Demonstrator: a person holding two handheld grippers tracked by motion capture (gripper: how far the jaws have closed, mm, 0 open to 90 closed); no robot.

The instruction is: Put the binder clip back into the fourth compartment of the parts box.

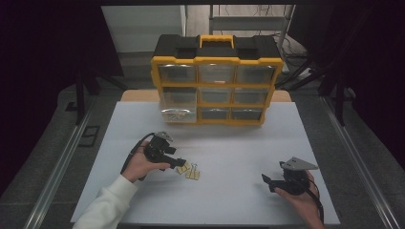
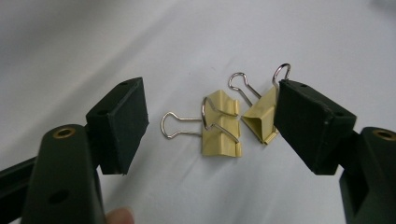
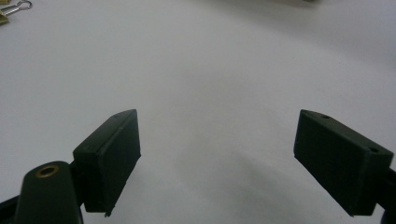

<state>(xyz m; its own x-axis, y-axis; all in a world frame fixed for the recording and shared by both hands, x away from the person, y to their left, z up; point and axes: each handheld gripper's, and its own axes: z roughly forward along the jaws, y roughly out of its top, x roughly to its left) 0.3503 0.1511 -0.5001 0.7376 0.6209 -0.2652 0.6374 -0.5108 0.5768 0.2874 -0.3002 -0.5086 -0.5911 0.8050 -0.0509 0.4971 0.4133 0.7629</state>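
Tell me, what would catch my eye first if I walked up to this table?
Probably the yellow-and-black drawer organizer standing at the far edge of the white table, its lower-left drawer pulled out. Next, two yellow binder clips lying side by side on the table, with the left gripper hovering open around them. The right gripper waits open over bare table near the right side.

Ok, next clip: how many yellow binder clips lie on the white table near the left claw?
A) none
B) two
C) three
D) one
B: the left gripper view shows two yellow binder clips lying side by side on the table, with the open left claw around them.
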